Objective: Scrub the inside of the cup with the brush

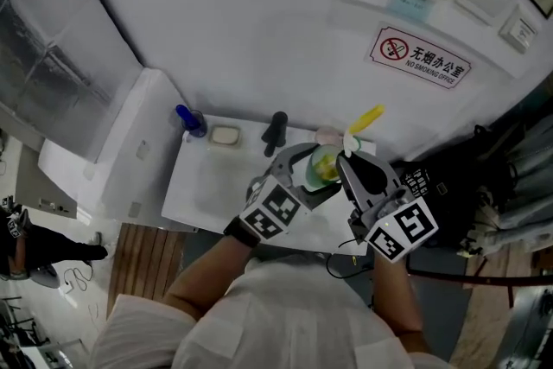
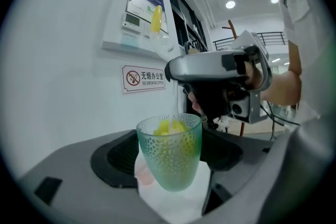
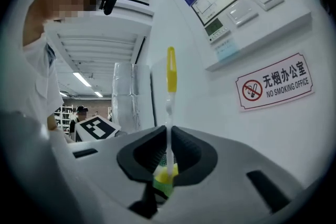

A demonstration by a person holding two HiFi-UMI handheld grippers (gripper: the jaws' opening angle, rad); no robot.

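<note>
Cup (image 1: 322, 166) and brush (image 1: 363, 120) meet above the near edge of the white table (image 1: 216, 186), held clear of it, probably so both tools can turn freely. The left gripper (image 1: 304, 175) has its jaws closed on the cup: in the left gripper view the green dimpled glass sits upright between the two dark pads, mouth up, gripped low on its wall so the rim is left open for the brush. The right gripper (image 1: 356, 173) comes in from 3 o'clock of the cup with its jaws clamped on the thin clear shaft of the brush. In the right gripper view that shaft runs straight up between the pads to a yellow tip at 12 o'clock.

In the head view the handle leans out of the cup toward 1 o'clock, and the yellow head (image 2: 170, 127) shows through the glass just under the rim, so the working end is inside. Gripping the shaft near the cup looks like a choice for control: less flex, firmer pressure on the wall. I judge the scrubbing to be under way, though how deep the head reaches I cannot tell.

On the table, well apart at 10 o'clock of the cup, stand a blue object (image 1: 190, 121) and — nearer, at 11 o'clock — a black object (image 1: 276, 134), both out of the way.
</note>
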